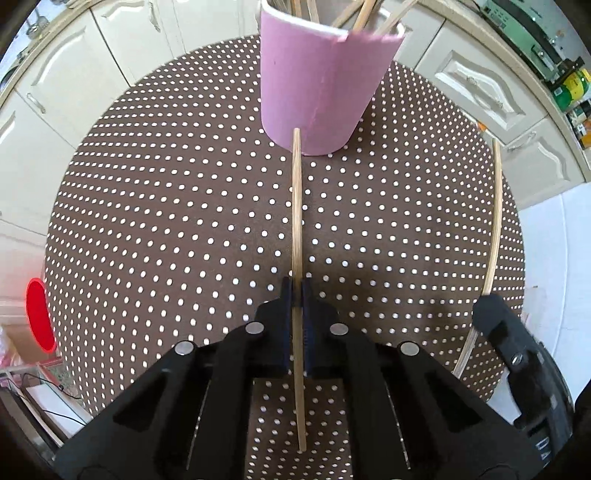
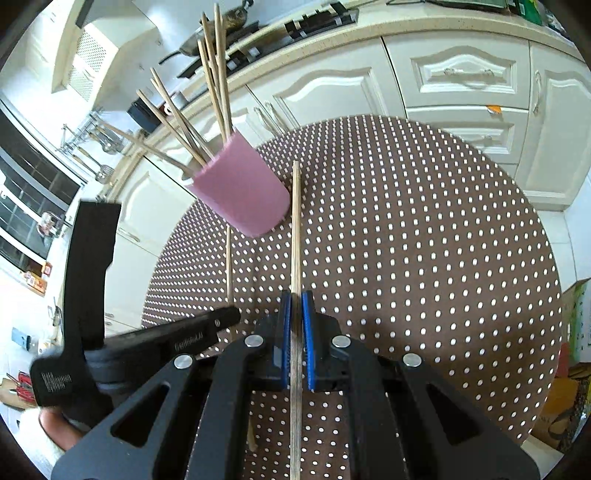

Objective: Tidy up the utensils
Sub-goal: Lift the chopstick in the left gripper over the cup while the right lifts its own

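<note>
A pink cup (image 1: 317, 85) holding several wooden chopsticks stands at the far side of a round brown dotted table (image 1: 166, 221). My left gripper (image 1: 296, 291) is shut on a chopstick (image 1: 296, 206) that points toward the cup's base. My right gripper (image 2: 296, 306) is shut on another chopstick (image 2: 296, 229), whose tip lies beside the cup (image 2: 243, 192). In the left wrist view the right gripper (image 1: 491, 306) shows at the right edge with its chopstick (image 1: 496, 221). In the right wrist view the left gripper (image 2: 221, 321) shows at the left with its chopstick (image 2: 228, 266).
White kitchen cabinets (image 2: 461, 81) and a counter with a stove (image 2: 258, 33) run behind the table. A red object (image 1: 38, 314) sits past the table's left edge. Boxes (image 2: 572, 332) stand at the right.
</note>
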The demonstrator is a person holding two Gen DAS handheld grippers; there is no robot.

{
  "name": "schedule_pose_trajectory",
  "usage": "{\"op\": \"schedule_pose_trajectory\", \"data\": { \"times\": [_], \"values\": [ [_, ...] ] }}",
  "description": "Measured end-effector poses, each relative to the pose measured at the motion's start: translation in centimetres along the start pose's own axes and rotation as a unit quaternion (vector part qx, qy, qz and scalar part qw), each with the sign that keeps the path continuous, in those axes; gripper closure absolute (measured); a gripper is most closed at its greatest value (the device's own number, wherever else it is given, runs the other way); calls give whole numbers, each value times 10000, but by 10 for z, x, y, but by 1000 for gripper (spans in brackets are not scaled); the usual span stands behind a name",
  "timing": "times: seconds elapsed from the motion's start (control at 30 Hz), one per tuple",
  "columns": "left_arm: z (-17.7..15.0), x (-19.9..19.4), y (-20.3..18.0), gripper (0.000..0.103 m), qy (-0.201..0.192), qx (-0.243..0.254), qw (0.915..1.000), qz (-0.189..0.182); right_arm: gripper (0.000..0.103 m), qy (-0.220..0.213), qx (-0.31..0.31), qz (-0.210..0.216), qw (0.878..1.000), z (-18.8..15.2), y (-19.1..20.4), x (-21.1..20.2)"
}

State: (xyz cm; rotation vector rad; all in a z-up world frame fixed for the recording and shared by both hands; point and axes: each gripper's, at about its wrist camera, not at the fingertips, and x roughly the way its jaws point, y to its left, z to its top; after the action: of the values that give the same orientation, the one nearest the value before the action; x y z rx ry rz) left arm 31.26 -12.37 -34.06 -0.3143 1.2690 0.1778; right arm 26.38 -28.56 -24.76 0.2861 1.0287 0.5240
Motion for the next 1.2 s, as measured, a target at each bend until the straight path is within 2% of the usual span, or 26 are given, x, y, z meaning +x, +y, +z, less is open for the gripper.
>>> {"op": "schedule_pose_trajectory", "data": {
  "times": [0.33,0.43,0.47,0.6,0.9,1.2],
  "values": [
    [-24,-58,-16,97,-756,-306,9967,-33,98,-582,-407,256,9971,27,24,-35],
    [-29,-81,2,98,-969,-362,9946,-71,98,-810,-544,285,9948,41,33,-42],
    [-19,-90,7,98,-1066,-378,9936,-86,98,-866,-564,302,9942,45,37,-43],
    [-16,-129,33,98,-1355,-358,9900,-141,98,-1225,-666,369,9896,67,54,-53],
    [9,-199,43,98,-2024,-192,9786,-327,98,-1965,-820,431,9761,109,83,-74],
    [31,-243,54,98,-2513,158,9664,-525,98,-2653,-966,336,9587,138,111,-92]
  ]
}}
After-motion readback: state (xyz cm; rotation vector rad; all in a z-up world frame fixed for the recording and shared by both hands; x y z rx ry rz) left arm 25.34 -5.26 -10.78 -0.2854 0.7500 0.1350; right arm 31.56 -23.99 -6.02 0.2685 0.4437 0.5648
